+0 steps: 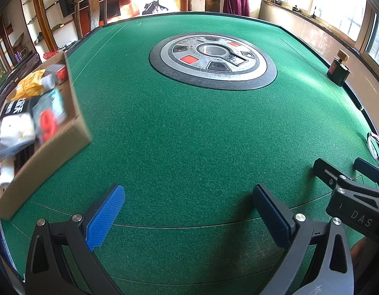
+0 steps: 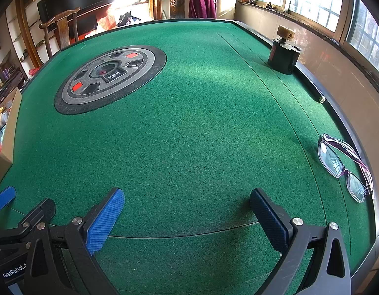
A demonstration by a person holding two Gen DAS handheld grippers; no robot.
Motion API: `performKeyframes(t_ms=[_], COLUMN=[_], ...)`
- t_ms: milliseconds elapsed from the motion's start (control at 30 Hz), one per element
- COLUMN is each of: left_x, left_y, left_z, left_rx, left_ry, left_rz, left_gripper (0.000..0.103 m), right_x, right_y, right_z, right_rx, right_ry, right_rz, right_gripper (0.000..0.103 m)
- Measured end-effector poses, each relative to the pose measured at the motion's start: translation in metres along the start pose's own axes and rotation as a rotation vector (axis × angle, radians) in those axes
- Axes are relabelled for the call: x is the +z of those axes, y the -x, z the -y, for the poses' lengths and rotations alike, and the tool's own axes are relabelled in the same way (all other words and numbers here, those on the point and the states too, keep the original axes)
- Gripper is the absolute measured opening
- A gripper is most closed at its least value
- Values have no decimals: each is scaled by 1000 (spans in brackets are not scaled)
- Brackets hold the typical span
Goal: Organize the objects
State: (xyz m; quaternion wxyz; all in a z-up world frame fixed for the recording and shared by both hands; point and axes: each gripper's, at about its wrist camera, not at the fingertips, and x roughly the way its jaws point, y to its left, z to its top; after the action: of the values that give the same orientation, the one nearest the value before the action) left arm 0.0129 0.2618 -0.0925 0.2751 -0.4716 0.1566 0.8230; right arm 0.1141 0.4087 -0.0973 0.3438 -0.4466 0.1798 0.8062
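Eyeglasses [image 2: 346, 169] lay folded near the right edge of your green desk [image 2: 189, 135], the dark bottle [image 2: 284, 56] farther along that edge, the cardboard box [image 1: 51, 157] of packets far left. Your left tongs [image 1: 188, 217] and right tongs [image 2: 187, 217] both stood wide apart, empty. You did best to approach the frame squarely, pinching the bridge, not a lens

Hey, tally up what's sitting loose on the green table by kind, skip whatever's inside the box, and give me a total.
Cardboard box: 1
Dark bottle with a wooden knob: 1
Glasses: 1
Total: 3
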Motion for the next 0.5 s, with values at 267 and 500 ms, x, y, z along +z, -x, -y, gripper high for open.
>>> performKeyframes(t_ms=[267,500], left_x=[0,0], left_y=[0,1], left_z=[0,-1], left_rx=[0,-1], left_ry=[-1,-1], left_rz=[0,0], left_gripper=[103,103], right_x=[0,0], right_y=[0,-1], right_z=[0,0], right_rx=[0,0], right_ry=[0,0], right_rz=[0,0], right_gripper=[103,103])
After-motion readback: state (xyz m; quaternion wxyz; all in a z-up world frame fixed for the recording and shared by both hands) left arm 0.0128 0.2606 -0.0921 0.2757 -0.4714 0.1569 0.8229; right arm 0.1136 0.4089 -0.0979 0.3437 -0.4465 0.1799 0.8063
